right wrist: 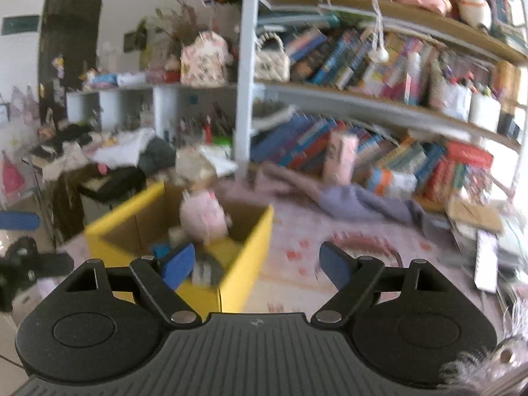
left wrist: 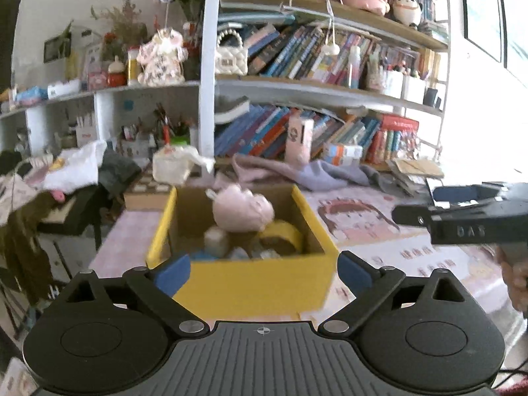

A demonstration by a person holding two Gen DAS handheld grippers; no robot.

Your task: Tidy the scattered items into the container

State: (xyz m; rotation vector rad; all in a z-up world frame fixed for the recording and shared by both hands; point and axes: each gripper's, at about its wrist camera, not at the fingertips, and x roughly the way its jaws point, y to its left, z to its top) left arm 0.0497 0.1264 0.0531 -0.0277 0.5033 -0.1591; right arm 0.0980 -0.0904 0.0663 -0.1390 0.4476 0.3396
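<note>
Yellow cardboard forms the box (left wrist: 250, 280), open-topped, brown inside, standing on a pink printed mat (left wrist: 412, 257) near the table's left edge. Motion blur softens everything in it. A pale pink plush (left wrist: 242, 209), soft and rounded, lies on top of the heap inside; beneath it sit a small whitish block (left wrist: 216, 239) and a yellow tape roll (left wrist: 283, 236), and the remaining contents are too smeared to name. The box's near wall hides whatever lies lower down.

Left gripper (left wrist: 264, 274) hangs before that near wall, its blue pads spread wide with nothing clamped between them. Right gripper (right wrist: 255, 265) is likewise released and empty, over the box's right corner; in the left wrist view only its black side shows, cut off by the frame's right edge, with part of a hand (left wrist: 516, 280) below it.

Beyond the box a lilac cloth (left wrist: 316, 173) lies crumpled by the table's far edge, under shelves (left wrist: 330, 92) crowded with books.
</note>
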